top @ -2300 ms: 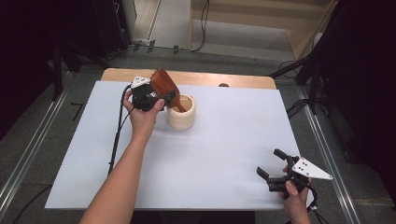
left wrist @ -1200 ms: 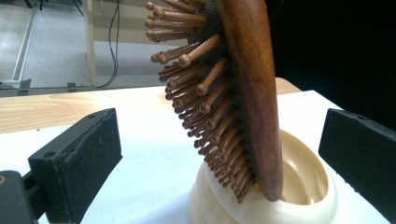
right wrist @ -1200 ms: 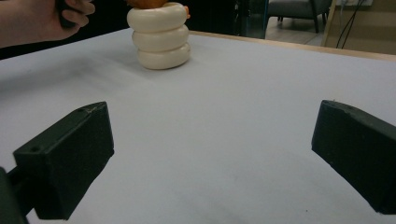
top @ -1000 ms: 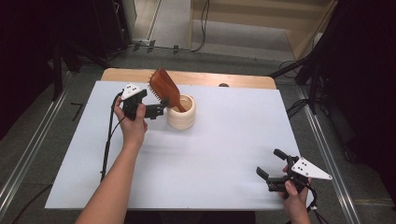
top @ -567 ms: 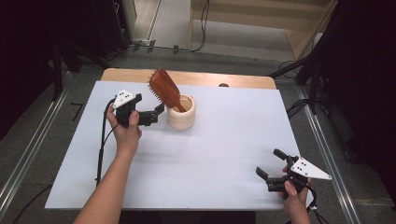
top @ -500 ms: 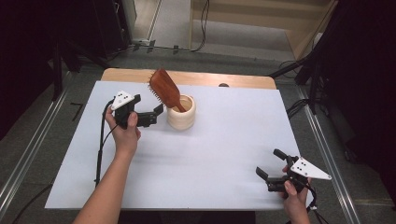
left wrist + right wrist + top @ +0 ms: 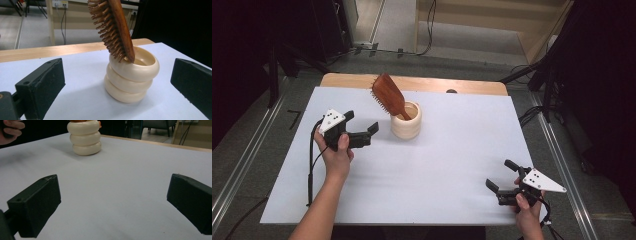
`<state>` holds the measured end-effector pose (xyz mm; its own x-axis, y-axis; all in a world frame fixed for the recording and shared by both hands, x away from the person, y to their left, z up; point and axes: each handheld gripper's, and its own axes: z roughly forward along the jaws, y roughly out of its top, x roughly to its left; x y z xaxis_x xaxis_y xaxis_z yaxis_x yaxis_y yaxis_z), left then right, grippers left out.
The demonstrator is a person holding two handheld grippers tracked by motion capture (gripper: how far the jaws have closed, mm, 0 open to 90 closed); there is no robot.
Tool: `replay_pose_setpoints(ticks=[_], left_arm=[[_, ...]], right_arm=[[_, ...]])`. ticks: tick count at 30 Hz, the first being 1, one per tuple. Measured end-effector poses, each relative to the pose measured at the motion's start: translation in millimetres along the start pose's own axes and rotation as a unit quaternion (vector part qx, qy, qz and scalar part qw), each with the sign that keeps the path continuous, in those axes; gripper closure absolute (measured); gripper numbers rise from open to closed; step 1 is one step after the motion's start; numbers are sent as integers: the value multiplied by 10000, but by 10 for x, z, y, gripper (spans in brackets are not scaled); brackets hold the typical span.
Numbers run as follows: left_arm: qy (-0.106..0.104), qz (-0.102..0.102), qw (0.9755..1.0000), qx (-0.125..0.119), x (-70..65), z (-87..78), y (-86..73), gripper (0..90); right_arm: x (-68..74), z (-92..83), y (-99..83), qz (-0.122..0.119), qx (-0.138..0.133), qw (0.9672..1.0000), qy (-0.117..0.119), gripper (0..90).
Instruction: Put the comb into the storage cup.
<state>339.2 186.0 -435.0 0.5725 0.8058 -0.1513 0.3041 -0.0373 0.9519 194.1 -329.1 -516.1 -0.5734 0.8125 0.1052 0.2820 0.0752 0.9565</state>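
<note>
Wooden hairbrush [image 7: 388, 95] stands handle-down in cream ribbed cup [image 7: 406, 120], far-centre of white table [image 7: 452, 150], leaning left. Left gripper [image 7: 361, 131] just left of cup, jaws wide, empty. Right gripper [image 7: 501, 176] near-right corner, jaws wide, empty

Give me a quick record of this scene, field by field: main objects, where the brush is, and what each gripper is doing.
holder: cream ribbed cup, upright on the white table
brush: wooden hairbrush, handle down in the cup, head leaning toward the table's far left
left gripper: open, holding nothing, just left of the cup, apart from it
right gripper: open, holding nothing, near the table's front right corner
</note>
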Motion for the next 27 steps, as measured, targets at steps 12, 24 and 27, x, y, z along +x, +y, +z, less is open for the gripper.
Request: replay_pose_setpoints(ticks=[12,24,27], left_arm=[[-40,183,9998,-109,-44,-311,-123,0],[105,230,9996,-142,-18,-571,-270,0],[126,233,9995,-153,-8,-627,-306,0]], right_arm=[[5,7,-2,-5,11,10000,-7,0],[-2,4,-3,7,-7,10000,-17,0],[-4,2,-3,14,-9,10000,-16,0]])
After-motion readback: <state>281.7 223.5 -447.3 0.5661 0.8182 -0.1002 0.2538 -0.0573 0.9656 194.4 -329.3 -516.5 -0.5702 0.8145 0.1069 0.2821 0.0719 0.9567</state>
